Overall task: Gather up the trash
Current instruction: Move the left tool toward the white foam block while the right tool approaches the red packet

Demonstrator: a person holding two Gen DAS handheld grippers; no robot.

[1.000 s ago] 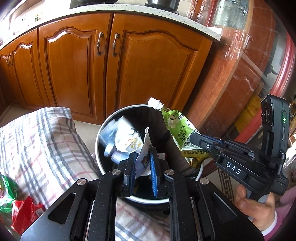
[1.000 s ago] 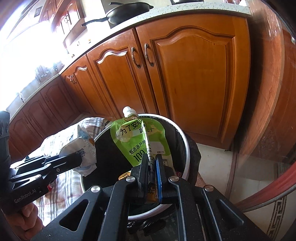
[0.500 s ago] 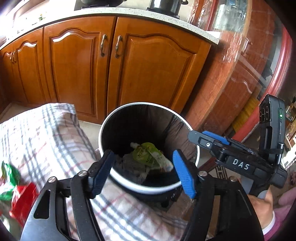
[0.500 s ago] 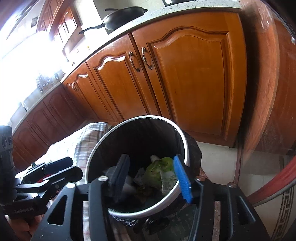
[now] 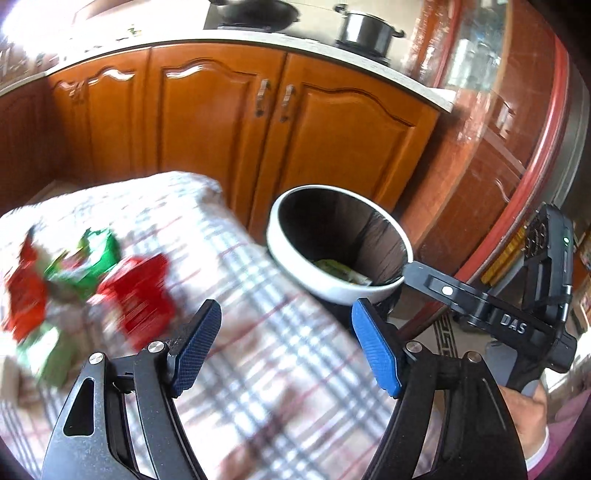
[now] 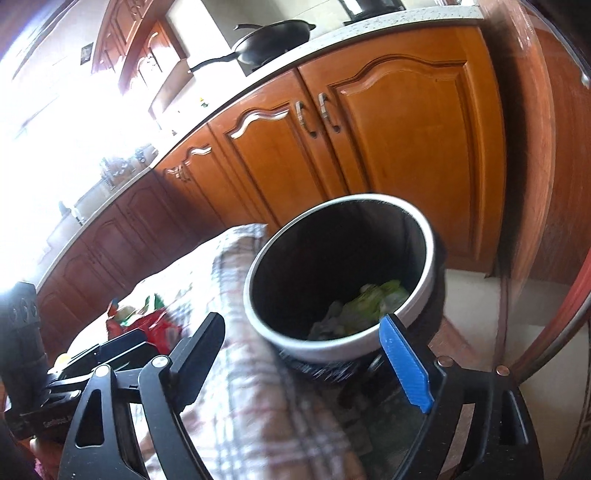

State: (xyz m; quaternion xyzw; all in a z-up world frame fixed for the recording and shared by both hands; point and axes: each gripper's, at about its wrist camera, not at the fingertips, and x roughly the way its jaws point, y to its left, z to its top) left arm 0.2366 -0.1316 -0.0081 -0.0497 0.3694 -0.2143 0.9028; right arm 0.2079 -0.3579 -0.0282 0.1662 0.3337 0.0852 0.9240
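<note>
A white-rimmed bin (image 5: 295,258) with a black liner stands on the floor beside the plaid-covered table (image 5: 277,369). A green drink pouch (image 5: 332,266) and crumpled wrappers lie at its bottom, with the pouch (image 6: 373,302) also showing in the right wrist view. My left gripper (image 5: 284,308) hangs over the cloth's edge, its jaws opening with nothing between them. My right gripper (image 6: 302,319) sits just in front of the bin (image 6: 332,354), jaws opening too and empty. Blurred red wrappers (image 5: 136,295) and green wrappers (image 5: 88,258) lie on the cloth to the left.
Wooden cabinet doors (image 5: 332,147) stand right behind the bin, under a counter with a pot (image 5: 365,29) and a black pan (image 6: 273,38). A red-framed glass door (image 5: 535,166) curves along the right. A hand (image 5: 528,417) holds the right gripper's black body (image 5: 509,325).
Both grippers opened and dropped the white wrapper and green pouch into the bin. Both then drew back and swung left, bringing the cloth and its wrappers into view.
</note>
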